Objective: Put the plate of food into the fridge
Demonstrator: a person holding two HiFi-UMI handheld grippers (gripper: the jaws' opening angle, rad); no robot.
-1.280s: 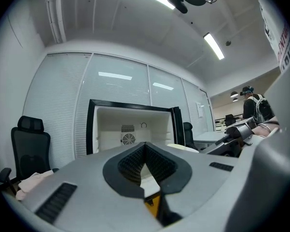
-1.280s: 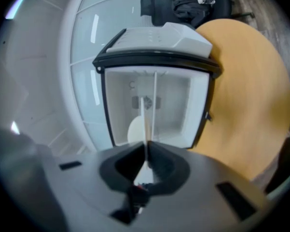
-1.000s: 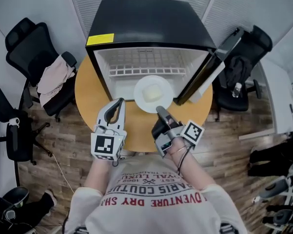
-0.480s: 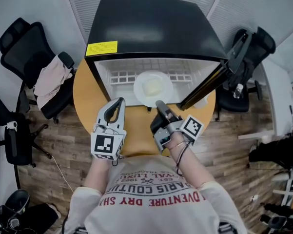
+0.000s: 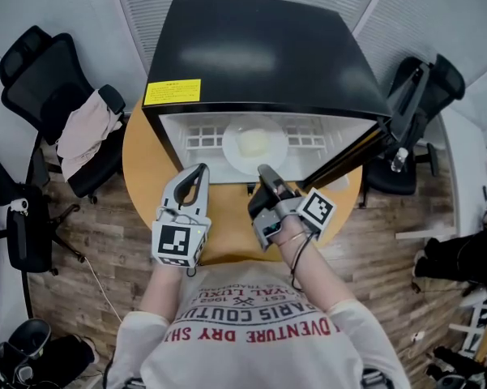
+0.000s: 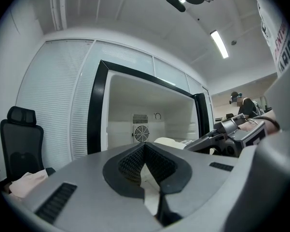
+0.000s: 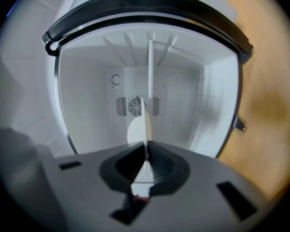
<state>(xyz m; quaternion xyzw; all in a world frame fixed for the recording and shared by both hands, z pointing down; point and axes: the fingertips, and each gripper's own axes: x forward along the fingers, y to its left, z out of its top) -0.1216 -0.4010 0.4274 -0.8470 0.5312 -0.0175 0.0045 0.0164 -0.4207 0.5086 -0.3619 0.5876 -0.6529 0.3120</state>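
Observation:
A white plate (image 5: 232, 147) with a pale lump of food (image 5: 254, 143) hangs level just inside the open mini fridge (image 5: 259, 51). My right gripper (image 5: 263, 171) is shut on its near rim. The right gripper view has the plate (image 7: 146, 122) edge-on between the closed jaws, with the white fridge cavity (image 7: 87, 95) behind it. My left gripper (image 5: 201, 168) hovers over the round wooden table (image 5: 142, 164) in front of the fridge's left side, jaws together and holding nothing. From the left gripper view (image 6: 145, 166) the plate (image 6: 171, 142) and the right gripper (image 6: 205, 141) show at the right.
The fridge door (image 5: 405, 108) stands swung open to the right. A wire shelf (image 5: 202, 136) runs along the back of the cavity. Black office chairs stand at the left (image 5: 32, 71), one draped with cloth (image 5: 85, 132), and at the right (image 5: 437, 79).
The right gripper has carried the plate forward, from over the table's edge into the fridge opening. The left gripper has stayed where it was.

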